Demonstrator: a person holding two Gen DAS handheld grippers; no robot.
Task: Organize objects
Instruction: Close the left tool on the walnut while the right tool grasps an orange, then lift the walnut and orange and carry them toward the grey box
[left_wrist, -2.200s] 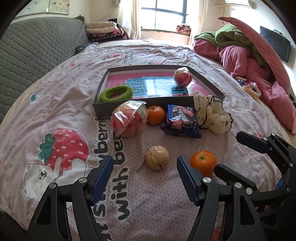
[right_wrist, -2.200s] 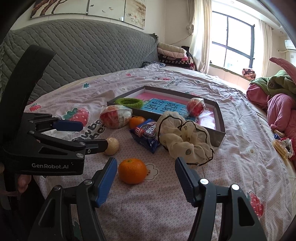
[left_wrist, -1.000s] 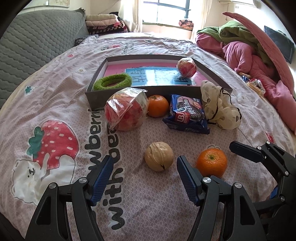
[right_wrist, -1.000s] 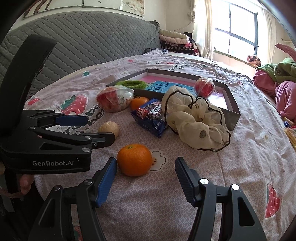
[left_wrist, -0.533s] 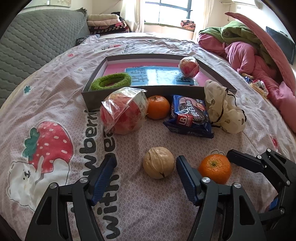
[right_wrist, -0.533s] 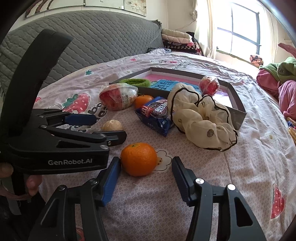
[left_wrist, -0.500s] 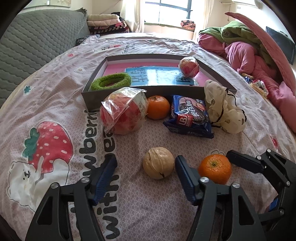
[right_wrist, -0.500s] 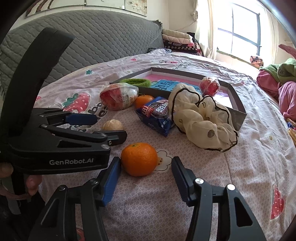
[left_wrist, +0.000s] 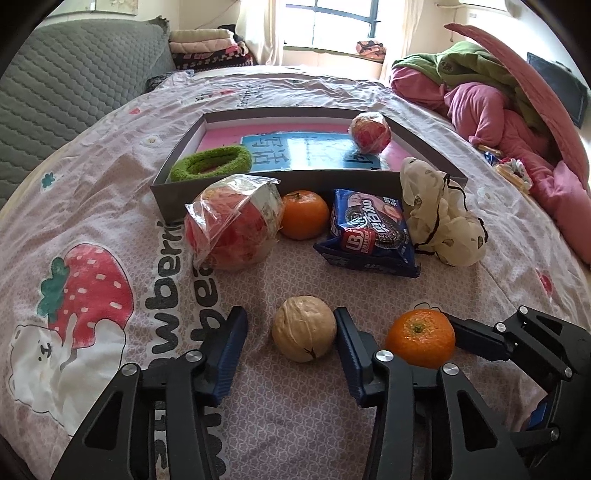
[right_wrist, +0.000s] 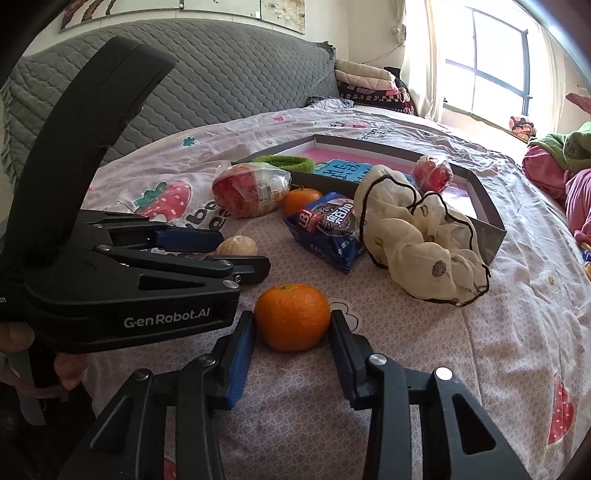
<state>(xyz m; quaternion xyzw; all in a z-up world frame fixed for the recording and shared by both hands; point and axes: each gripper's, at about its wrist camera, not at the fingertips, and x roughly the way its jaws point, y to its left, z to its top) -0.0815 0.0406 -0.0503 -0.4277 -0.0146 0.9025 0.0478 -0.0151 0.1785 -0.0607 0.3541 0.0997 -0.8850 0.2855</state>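
Left gripper (left_wrist: 288, 343) part open, jaws closing around walnut (left_wrist: 304, 334); right pad touches nut, left pad still apart. Right gripper (right_wrist: 291, 334) jaws closing on near mandarin (right_wrist: 292, 316); both pads at fruit's sides, firm pressure unclear. Both fruits rest on bedspread (left_wrist: 110, 206). Farther: bagged apple (left_wrist: 232, 225), second mandarin (left_wrist: 304, 214), cookie packet (left_wrist: 369, 229), cream scrunchie (left_wrist: 443, 218), all against box tray (left_wrist: 177, 199) near wall. Inside tray: green hair band (left_wrist: 210, 162), wrapped apple (left_wrist: 370, 133).
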